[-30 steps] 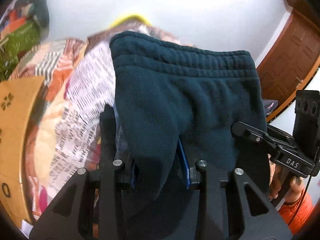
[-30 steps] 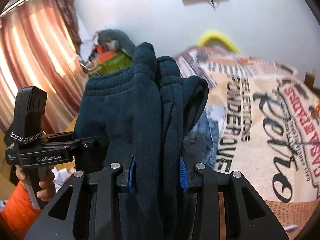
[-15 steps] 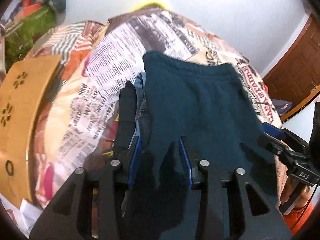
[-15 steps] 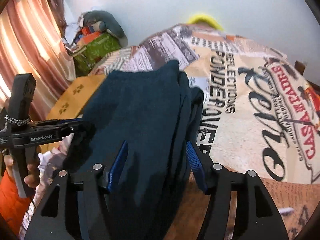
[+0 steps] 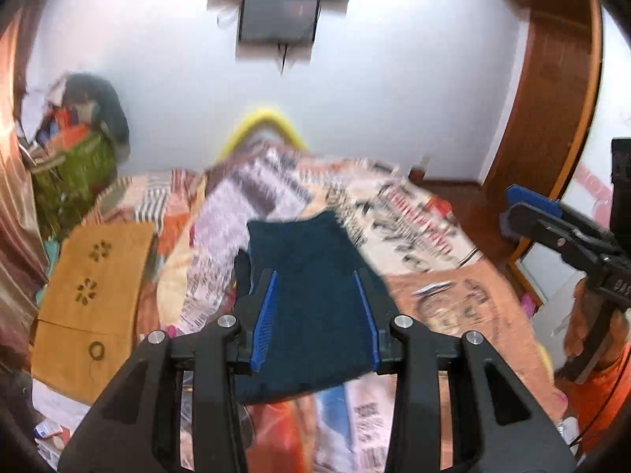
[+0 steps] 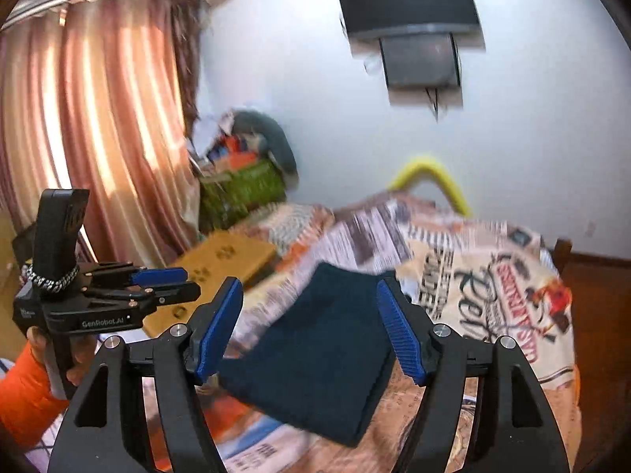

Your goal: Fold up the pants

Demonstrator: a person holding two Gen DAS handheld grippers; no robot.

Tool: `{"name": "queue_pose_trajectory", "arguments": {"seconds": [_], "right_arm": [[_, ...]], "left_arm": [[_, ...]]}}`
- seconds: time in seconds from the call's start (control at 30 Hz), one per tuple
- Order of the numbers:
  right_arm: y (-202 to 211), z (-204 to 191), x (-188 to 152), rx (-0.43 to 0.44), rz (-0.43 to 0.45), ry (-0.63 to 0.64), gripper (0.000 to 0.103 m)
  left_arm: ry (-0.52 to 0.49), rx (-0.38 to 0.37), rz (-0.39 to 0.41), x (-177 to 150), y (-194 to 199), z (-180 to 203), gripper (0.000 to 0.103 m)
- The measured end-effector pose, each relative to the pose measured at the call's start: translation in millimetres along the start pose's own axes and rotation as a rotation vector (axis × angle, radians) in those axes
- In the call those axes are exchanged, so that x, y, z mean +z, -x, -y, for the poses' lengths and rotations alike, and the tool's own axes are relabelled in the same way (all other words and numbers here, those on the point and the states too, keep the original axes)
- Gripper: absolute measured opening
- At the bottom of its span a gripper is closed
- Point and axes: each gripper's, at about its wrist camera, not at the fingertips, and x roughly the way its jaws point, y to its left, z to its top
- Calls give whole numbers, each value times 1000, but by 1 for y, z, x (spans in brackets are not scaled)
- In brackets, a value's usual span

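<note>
The dark teal pants (image 5: 311, 299) lie folded into a flat rectangle on the bed's printed cover (image 5: 430, 244); they also show in the right wrist view (image 6: 327, 354). My left gripper (image 5: 315, 315) is open and empty, raised above and behind the pants. My right gripper (image 6: 311, 335) is open and empty, also held back above them. The left gripper shows at the left of the right wrist view (image 6: 161, 283), and the right gripper at the right of the left wrist view (image 5: 528, 209).
A wooden lap table (image 5: 94, 287) lies left of the pants on the bed. A green basket of clutter (image 5: 75, 165) stands at the back left by the curtain (image 6: 98, 126). A TV (image 6: 410, 4) hangs on the wall. A wooden door (image 5: 552, 90) is right.
Both grippers opened and let go of the pants, which now lie folded on the bed. Both grippers pulled back and up, away from the fabric.
</note>
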Motion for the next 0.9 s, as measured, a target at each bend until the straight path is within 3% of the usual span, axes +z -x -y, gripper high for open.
{"name": "queue_pose_trajectory", "arguments": {"seconds": [0.07, 0.23, 0.43, 0.5, 0.57, 0.63, 0.73, 0.77, 0.83, 0.9], "right_arm": [[32, -17, 2, 14, 59, 9, 67], [92, -48, -4, 43, 175, 11, 67], [138, -81, -29, 28, 273, 24, 67], [144, -86, -36, 12, 296, 27, 67], [148, -90, -42, -1, 311, 26, 69], [153, -94, -46, -21, 325, 28, 81], [153, -100, -48, -68, 342, 58, 86], [155, -102, -48, -75, 346, 62, 88], [160, -105, -49, -93, 369, 62, 103], [163, -107, -51, -119, 401, 68, 103]], "left_arm": [[0, -18, 60, -2, 41, 14, 38], [-16, 27, 201, -21, 127, 48, 38], [-23, 90, 352, -56, 192, 74, 40], [-31, 116, 396, -68, 206, 80, 47], [-35, 145, 439, -79, 216, 86, 63], [-41, 157, 460, -86, 221, 89, 71], [-53, 186, 483, -94, 226, 93, 95], [-61, 196, 500, -97, 228, 95, 98], [-74, 204, 513, -101, 230, 97, 100], [-70, 194, 510, -103, 230, 96, 103]]}}
